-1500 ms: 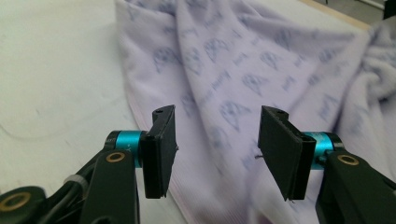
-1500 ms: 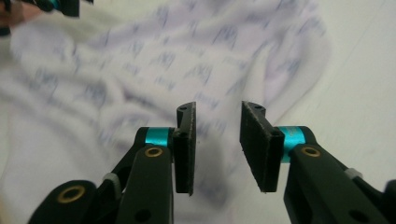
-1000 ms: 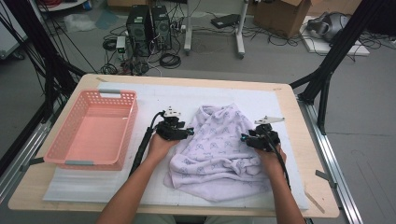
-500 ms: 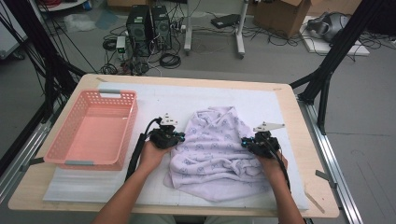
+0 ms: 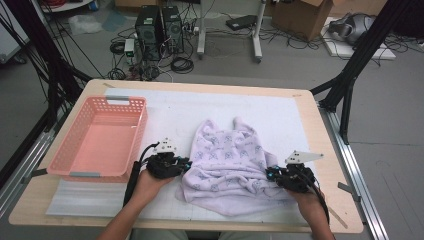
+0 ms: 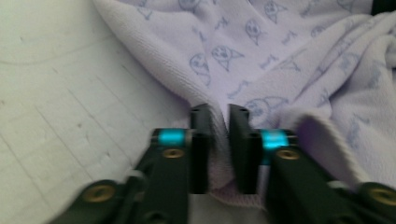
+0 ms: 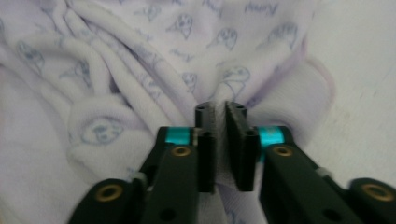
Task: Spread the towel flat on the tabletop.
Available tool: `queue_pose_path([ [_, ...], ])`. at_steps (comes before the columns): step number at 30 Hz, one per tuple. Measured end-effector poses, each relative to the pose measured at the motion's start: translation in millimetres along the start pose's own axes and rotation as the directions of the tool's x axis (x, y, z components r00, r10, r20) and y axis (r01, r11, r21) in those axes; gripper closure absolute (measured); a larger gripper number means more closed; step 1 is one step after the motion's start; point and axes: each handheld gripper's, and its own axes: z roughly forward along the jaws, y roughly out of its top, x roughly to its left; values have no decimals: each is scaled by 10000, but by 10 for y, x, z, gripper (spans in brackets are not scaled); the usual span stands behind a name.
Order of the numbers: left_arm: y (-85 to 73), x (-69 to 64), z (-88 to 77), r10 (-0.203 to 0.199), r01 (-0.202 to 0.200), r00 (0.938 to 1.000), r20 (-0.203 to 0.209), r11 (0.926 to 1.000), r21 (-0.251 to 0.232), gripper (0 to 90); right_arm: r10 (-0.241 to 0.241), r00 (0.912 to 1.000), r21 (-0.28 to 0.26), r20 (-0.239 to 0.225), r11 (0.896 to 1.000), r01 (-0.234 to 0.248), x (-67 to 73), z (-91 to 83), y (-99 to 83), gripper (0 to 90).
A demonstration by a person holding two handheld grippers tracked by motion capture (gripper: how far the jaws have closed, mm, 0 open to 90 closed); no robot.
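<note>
At the table's left we see the pink basket [image 5: 97,137]; beside it our left gripper [image 6: 218,140] pinches the lilac towel [image 5: 227,165] edge, jaws just eased slightly. Our right gripper [image 7: 220,140] clamps the far edge, whose folds hide its underside.

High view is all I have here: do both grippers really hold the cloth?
Observer: Yes. In the left gripper view, a fold of the cloth sits pinched in the left gripper.
Operator: And the right?
Observer: The right gripper has a cloth edge clamped between its pads.
Operator: Any print on the fabric?
Observer: Small blue cartoon faces, clear up close.
</note>
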Motion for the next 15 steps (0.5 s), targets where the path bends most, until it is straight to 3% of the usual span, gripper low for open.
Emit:
queue_pose_path([
  [2, 75, 46, 27, -112, 107, 9998, -174, 9996, -277, 553, 48, 9999, -379, 125, 9993, -43, -20, -31, 76, 712],
  [4, 146, 126, 65, -7, -7, 9993, -384, 9993, -376, 515, 44, 9994, -818, 331, 9966, -16, -71, -52, 173, 698],
  [8, 288, 273, 166, -446, 408, 9971, -609, 9972, -624, 492, 158, 9945, -1056, 1034, 9944, -48, -243, 48, 368, 700],
  [10, 327, 306, 227, -550, 496, 9965, -627, 9953, -835, 499, 205, 9899, -761, 1401, 9970, -99, -334, 166, 432, 702],
  [13, 381, 355, 361, -592, 549, 9946, -850, 9971, -522, 511, 125, 9814, -219, 1915, 9997, -85, -424, 345, 489, 706],
  [15, 405, 368, 449, -830, 777, 9925, -898, 9951, -610, 502, 200, 9755, 157, 2191, 9996, -240, -491, 457, 497, 702],
])
